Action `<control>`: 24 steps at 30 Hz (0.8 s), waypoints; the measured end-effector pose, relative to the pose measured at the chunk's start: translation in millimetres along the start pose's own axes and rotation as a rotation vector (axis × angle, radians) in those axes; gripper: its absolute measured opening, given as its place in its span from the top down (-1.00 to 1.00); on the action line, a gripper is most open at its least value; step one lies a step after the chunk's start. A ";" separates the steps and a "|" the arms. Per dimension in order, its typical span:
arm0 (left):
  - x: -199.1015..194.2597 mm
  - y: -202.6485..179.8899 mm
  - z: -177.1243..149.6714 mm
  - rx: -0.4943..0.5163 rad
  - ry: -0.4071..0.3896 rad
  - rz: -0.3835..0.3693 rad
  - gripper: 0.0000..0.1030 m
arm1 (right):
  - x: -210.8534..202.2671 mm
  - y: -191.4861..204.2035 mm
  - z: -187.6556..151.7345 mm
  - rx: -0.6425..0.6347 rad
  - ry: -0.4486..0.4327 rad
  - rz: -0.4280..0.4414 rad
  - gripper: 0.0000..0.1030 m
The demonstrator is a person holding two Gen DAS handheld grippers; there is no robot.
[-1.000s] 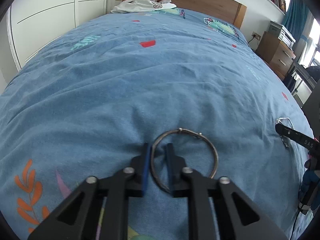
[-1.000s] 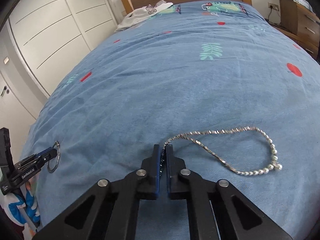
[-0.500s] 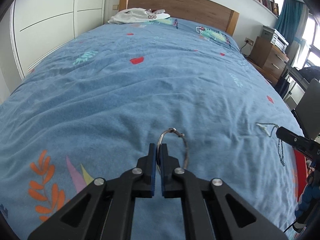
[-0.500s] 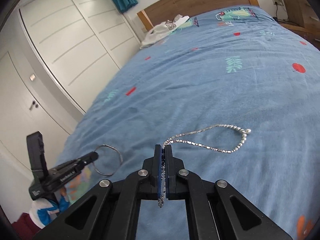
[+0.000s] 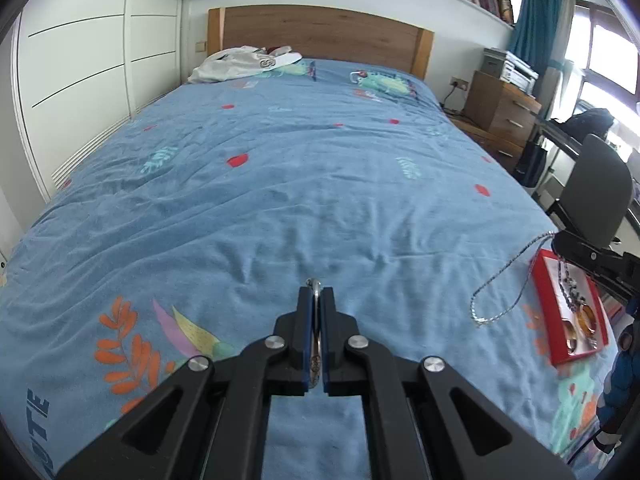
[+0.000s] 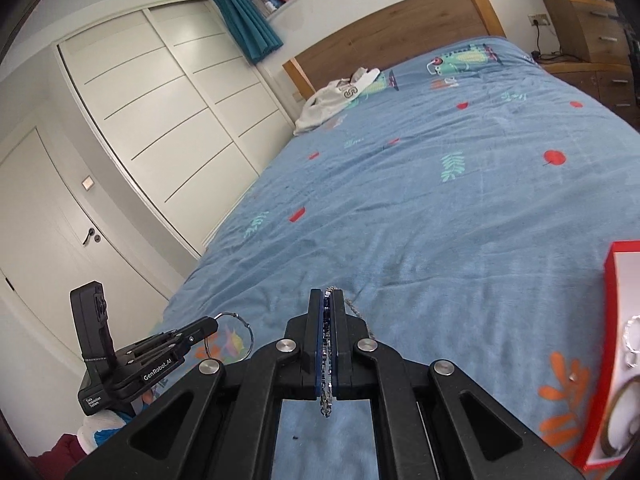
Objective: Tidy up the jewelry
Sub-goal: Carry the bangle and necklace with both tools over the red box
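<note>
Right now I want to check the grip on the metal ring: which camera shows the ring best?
The right wrist view: the ring shows as a full hoop hanging from the shut left gripper. The left wrist view has it edge-on, a sliver between the pads.

You're working in a home bedroom: ahead of your jaws stretches a bed (image 5: pixel 304 184) with a blue patterned cover, its wooden headboard (image 5: pixel 320 32) beyond, white wardrobe doors (image 6: pixel 168 120) to their left.
</note>
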State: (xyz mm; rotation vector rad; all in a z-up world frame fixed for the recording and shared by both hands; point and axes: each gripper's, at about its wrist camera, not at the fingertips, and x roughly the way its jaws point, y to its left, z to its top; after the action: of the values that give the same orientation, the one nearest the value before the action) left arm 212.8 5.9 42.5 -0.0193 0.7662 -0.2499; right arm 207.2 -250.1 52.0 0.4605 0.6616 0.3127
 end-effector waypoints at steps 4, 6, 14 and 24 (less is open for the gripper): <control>-22.6 -24.6 -2.1 0.033 -0.016 -0.028 0.95 | -37.5 1.2 -1.7 -0.003 -0.046 -0.014 0.95; -31.8 -40.2 -1.8 0.047 -0.022 -0.051 0.95 | -58.1 -0.9 -0.5 -0.003 -0.074 -0.026 0.95; -41.7 -130.0 8.1 0.126 -0.032 -0.162 0.95 | -136.2 -38.3 6.8 0.010 -0.171 -0.102 0.95; 2.1 -270.7 8.8 0.229 0.041 -0.339 0.94 | -197.8 -133.6 7.4 0.054 -0.192 -0.244 0.95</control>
State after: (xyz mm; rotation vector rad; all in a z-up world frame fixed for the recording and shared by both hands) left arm 161.7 -257.8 76.6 0.0731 0.7689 -0.6611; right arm 81.6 -449.3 91.9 0.4499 0.5333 0.0189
